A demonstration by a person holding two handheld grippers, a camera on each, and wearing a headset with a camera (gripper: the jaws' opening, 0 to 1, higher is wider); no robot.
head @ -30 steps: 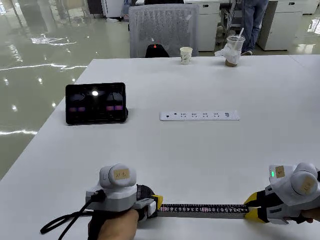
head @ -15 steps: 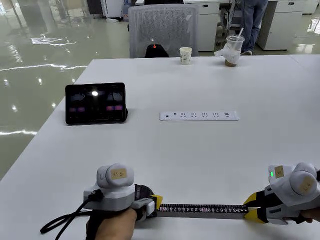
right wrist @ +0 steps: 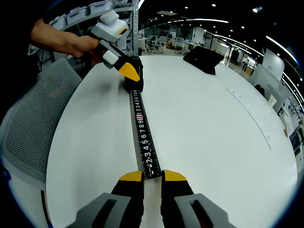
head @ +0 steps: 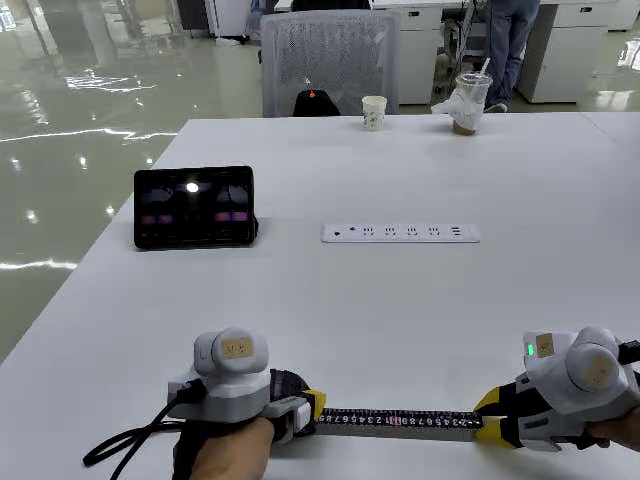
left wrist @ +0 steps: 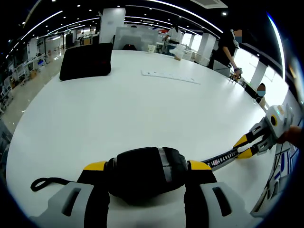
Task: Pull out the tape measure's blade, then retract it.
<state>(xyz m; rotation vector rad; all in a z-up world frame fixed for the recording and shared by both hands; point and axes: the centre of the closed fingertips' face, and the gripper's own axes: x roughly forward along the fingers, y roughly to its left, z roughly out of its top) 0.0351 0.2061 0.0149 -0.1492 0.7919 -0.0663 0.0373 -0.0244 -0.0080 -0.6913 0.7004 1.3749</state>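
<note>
On the white table (head: 420,300), near its front edge, the left gripper (head: 303,408) has its jaws clenched around the black tape measure case (left wrist: 145,171), while the right gripper (right wrist: 152,176), well apart, pinches the tip of the blade (right wrist: 141,133), which lies stretched flat between them.

Two grippers: left gripper (left wrist: 147,166), right gripper (right wrist: 152,176). One tape measure (head: 400,419), one tablet (head: 195,207), one power strip (head: 400,233), one chair (head: 330,60). Two cups: paper cup (head: 374,111), plastic cup (head: 468,95).
</note>
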